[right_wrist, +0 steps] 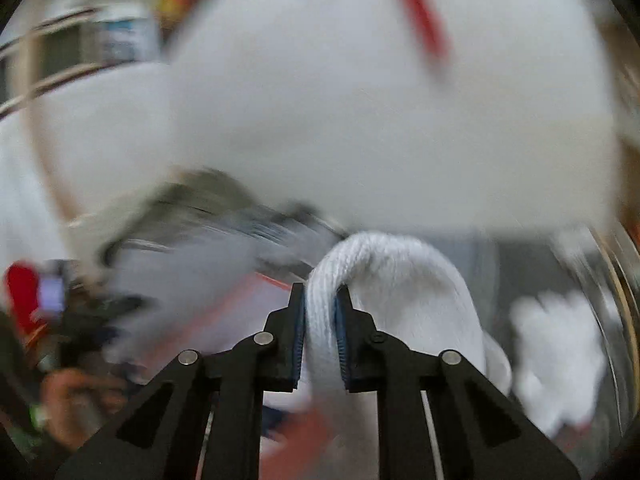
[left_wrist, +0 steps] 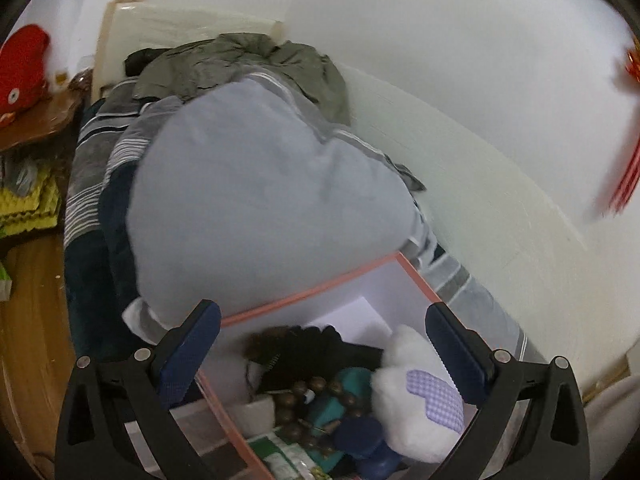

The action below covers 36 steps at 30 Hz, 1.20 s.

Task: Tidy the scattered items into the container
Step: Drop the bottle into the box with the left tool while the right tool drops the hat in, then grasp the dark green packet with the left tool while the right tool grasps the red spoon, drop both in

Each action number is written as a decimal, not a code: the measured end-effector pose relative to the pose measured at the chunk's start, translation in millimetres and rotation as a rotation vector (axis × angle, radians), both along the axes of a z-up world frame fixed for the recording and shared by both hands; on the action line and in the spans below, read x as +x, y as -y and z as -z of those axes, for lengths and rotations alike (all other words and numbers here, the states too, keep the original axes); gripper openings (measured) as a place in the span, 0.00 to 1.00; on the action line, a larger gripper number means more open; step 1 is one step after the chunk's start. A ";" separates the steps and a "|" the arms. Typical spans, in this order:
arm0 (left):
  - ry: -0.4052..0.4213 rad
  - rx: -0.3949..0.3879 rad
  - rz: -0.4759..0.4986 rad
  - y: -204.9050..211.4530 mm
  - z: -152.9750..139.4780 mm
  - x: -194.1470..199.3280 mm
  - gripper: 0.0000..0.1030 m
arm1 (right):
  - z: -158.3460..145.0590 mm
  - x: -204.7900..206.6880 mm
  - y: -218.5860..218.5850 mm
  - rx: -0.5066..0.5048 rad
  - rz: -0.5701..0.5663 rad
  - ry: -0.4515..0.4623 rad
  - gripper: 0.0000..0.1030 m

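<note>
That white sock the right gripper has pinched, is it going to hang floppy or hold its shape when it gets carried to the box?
Probably floppy: the white sock already folds over the right gripper and droops to one side. Its ribbed knit looks soft and light, so it should not slip from the pads easily. The loose end may drag.

- The container point(left_wrist: 332, 295) is a white box with a salmon-pink rim, open-topped, lying on the bed against a pale blue pillow.
- Inside it lie a white plush point(left_wrist: 416, 396) with a lilac checked patch, a string of brown wooden beads point(left_wrist: 296, 400), a black item and a dark blue object.
- A white ribbed sock point(right_wrist: 384, 280) hangs draped, pinched between blue pads.
</note>
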State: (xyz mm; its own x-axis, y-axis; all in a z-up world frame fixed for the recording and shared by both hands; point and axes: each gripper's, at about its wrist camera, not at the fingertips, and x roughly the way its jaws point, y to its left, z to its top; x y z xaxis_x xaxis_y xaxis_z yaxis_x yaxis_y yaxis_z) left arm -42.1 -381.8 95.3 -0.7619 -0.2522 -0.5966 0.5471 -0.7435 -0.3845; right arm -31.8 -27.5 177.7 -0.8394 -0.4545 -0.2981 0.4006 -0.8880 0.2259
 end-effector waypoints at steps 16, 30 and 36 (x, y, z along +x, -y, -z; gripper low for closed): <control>0.118 -0.059 0.145 -11.6 6.3 -23.8 1.00 | 164.3 -52.4 45.5 0.340 0.070 0.432 0.78; 0.244 -0.250 0.948 -287.7 47.4 -44.7 1.00 | 160.0 -19.8 -234.0 -0.344 0.457 0.631 0.65; 0.493 -0.300 1.118 -369.6 120.6 -53.7 1.00 | 236.8 -5.5 -305.2 -0.500 0.571 0.854 0.50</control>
State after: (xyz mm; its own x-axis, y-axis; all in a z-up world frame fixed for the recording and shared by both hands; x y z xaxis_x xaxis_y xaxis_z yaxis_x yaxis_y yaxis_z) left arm -95.9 -12.2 -25.3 -0.3586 0.2116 -0.9092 -0.4000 -0.9148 -0.0551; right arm -37.3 277.8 -59.1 -0.5718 -0.3003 -0.7635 -0.4867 -0.6251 0.6103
